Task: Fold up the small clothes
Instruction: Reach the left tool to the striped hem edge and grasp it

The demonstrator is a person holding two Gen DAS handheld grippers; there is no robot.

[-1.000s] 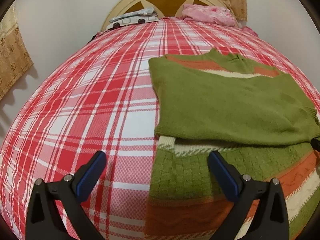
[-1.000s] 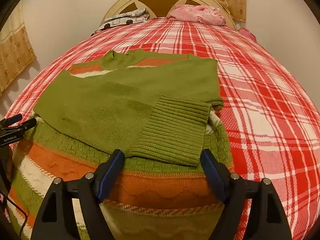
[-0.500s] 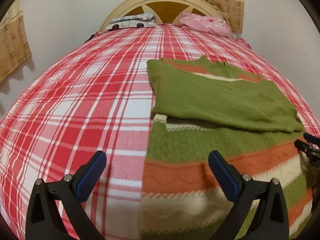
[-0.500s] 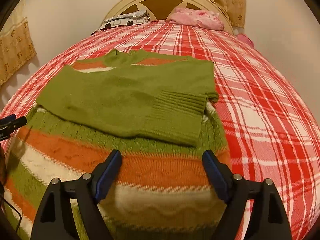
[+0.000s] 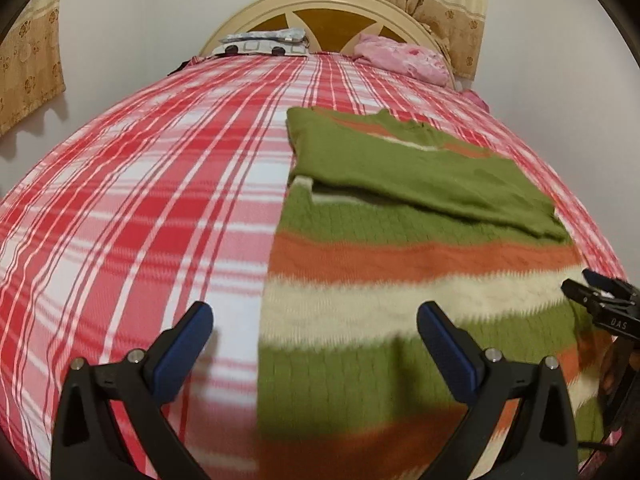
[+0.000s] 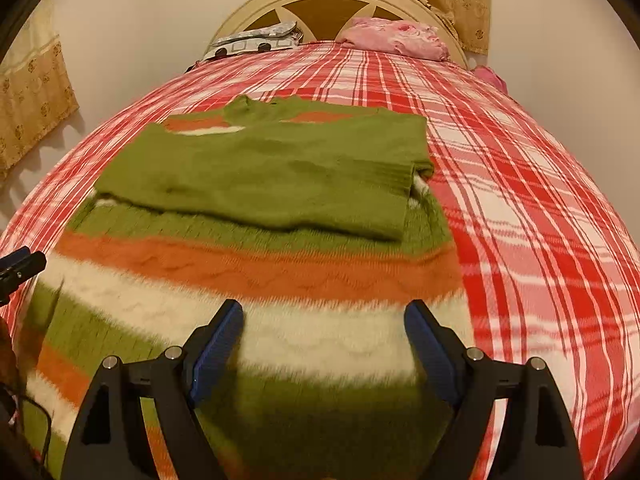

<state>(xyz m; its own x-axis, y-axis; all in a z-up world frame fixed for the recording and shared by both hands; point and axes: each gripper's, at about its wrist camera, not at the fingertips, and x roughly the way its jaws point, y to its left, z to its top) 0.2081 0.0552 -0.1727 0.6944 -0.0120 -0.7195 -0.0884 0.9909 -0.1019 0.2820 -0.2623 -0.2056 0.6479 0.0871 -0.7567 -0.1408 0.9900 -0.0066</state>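
A small knitted sweater in green, orange and cream stripes lies flat on the bed, its green sleeves folded across the chest. My left gripper hangs open above the sweater's left edge, nothing between its blue pads. My right gripper is open over the cream stripe near the sweater's right side, holding nothing. The right gripper's tip shows at the right edge of the left wrist view, and the left gripper's tip at the left edge of the right wrist view.
The red and white plaid bedspread covers the bed. A cream headboard, a patterned pillow and pink cloth are at the far end. Curtains hang on the walls.
Both grippers have drawn back toward the sweater's hem; more of the lower stripes now shows in each view. Both stay open.
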